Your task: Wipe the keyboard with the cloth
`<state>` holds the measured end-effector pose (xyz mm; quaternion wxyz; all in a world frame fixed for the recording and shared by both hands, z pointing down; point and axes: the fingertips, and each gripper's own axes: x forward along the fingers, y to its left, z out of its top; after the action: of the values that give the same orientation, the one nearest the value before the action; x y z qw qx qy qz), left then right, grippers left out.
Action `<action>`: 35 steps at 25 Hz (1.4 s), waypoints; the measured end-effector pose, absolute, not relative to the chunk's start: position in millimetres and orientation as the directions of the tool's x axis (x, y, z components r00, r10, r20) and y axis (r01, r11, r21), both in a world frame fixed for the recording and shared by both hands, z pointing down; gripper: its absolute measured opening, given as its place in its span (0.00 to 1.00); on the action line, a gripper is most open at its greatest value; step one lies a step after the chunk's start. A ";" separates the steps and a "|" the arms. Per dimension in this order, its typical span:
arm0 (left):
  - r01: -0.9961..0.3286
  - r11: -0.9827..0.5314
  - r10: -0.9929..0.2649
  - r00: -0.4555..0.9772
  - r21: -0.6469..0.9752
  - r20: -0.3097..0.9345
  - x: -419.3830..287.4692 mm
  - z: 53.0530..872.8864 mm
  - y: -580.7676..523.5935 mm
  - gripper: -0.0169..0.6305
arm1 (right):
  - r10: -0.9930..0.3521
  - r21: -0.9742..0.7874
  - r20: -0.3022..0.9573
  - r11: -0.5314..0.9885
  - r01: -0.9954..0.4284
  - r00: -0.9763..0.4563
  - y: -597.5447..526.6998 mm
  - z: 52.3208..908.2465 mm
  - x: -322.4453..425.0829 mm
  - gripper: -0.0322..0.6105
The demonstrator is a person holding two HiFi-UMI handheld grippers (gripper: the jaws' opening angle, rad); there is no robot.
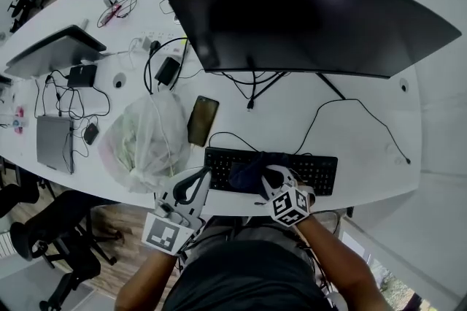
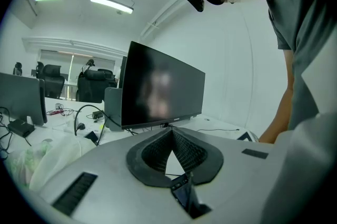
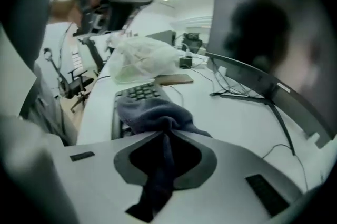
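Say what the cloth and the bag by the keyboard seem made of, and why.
The cloth looks like soft, matte, dark fabric, perhaps towelling: it drapes in limp folds. The bag looks like thin, translucent plastic: crinkled, faintly glossy.

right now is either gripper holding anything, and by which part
The right gripper pinches the cloth by a bunched fold; the left gripper holds nothing.

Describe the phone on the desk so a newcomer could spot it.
Start at the big curved monitor on the white desk. In front of its left end, just beyond the keyboard's left end, the phone lies flat beside the crumpled plastic bag. It is a slim brownish slab, unlike the black keyboard and pale bag.
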<state>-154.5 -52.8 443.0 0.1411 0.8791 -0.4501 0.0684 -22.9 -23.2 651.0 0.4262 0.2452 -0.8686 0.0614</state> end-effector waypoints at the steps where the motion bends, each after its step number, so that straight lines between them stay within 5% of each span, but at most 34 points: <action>1: -0.812 -0.554 -0.773 0.584 0.186 0.249 -155.9 443.9 -53.5 0.03 | -0.411 0.119 0.772 0.843 -0.524 -0.485 -41.7 649.0 -15.8 0.11; 4: -0.814 -0.548 -0.776 0.580 0.190 0.248 -157.3 443.5 -56.5 0.03 | -0.427 0.133 0.775 0.831 -0.541 -0.466 -49.0 643.6 -24.3 0.11; 7: -0.809 -0.556 -0.773 0.587 0.188 0.241 -155.3 440.4 -57.8 0.03 | -0.305 0.104 0.774 0.926 -0.364 -0.554 0.8 647.3 -59.2 0.11; 13: -0.813 -0.550 -0.772 0.582 0.193 0.254 -160.0 447.7 -59.9 0.03 | -0.507 0.204 0.755 0.785 -0.585 -0.416 -82.0 642.9 -13.3 0.11; 18: -0.808 -0.555 -0.765 0.589 0.197 0.262 -157.6 447.7 -59.0 0.03 | -0.275 0.133 0.763 0.952 -0.274 -0.586 -0.1 649.7 -68.2 0.11; 23: -0.812 -0.550 -0.773 0.583 0.194 0.249 -160.4 446.9 -63.1 0.03 | -0.459 0.129 0.761 0.800 -0.586 -0.459 -52.5 645.5 -24.9 0.11; 28: -0.809 -0.554 -0.770 0.587 0.195 0.249 -159.4 445.0 -60.6 0.03 | -0.233 0.043 0.770 0.948 -0.315 -0.595 39.6 652.2 -60.2 0.11; 32: -0.808 -0.554 -0.769 0.589 0.199 0.248 -161.6 445.3 -61.9 0.03 | -0.437 0.104 0.766 0.808 -0.580 -0.471 -9.1 645.7 -8.8 0.10; 35: -0.811 -0.551 -0.772 0.585 0.199 0.247 -165.8 446.8 -61.1 0.03 | -0.422 0.126 0.772 0.835 -0.535 -0.476 -5.6 647.0 -26.9 0.10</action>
<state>-165.8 -61.1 446.8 0.1469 0.8781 -0.4507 0.0650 -26.9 -5.6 647.0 0.4290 0.2793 -0.8565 0.0661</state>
